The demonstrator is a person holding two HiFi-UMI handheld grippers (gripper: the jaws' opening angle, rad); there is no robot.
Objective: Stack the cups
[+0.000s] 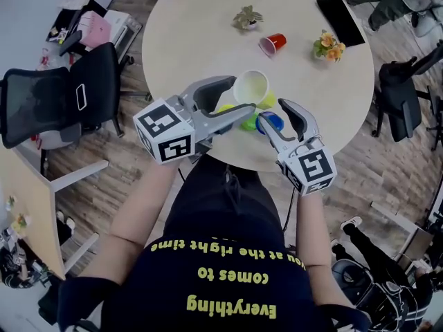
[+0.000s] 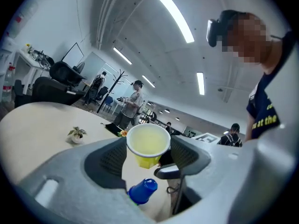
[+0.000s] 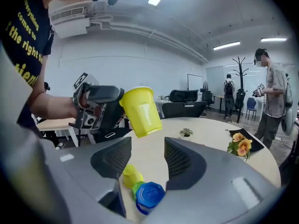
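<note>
A yellow cup (image 1: 250, 87) hangs above the round table (image 1: 201, 40), and my left gripper (image 1: 243, 94) is shut on it near the rim. In the left gripper view its mouth (image 2: 147, 143) faces the camera between the pads. Below it a blue cup (image 1: 273, 123), a green cup (image 1: 249, 124) and another yellow cup (image 1: 225, 107) lie in a row near the table's front edge. My right gripper (image 1: 274, 111) hovers over the blue cup (image 3: 150, 196). Its jaws stand apart and only table shows between the pads. A red cup (image 1: 272, 44) lies on its side farther back.
A small potted plant (image 1: 247, 18), orange flowers (image 1: 328, 45) and a black flat case (image 1: 339, 19) sit toward the table's far side. A black office chair (image 1: 62, 99) stands to the left. People stand beyond the table in both gripper views.
</note>
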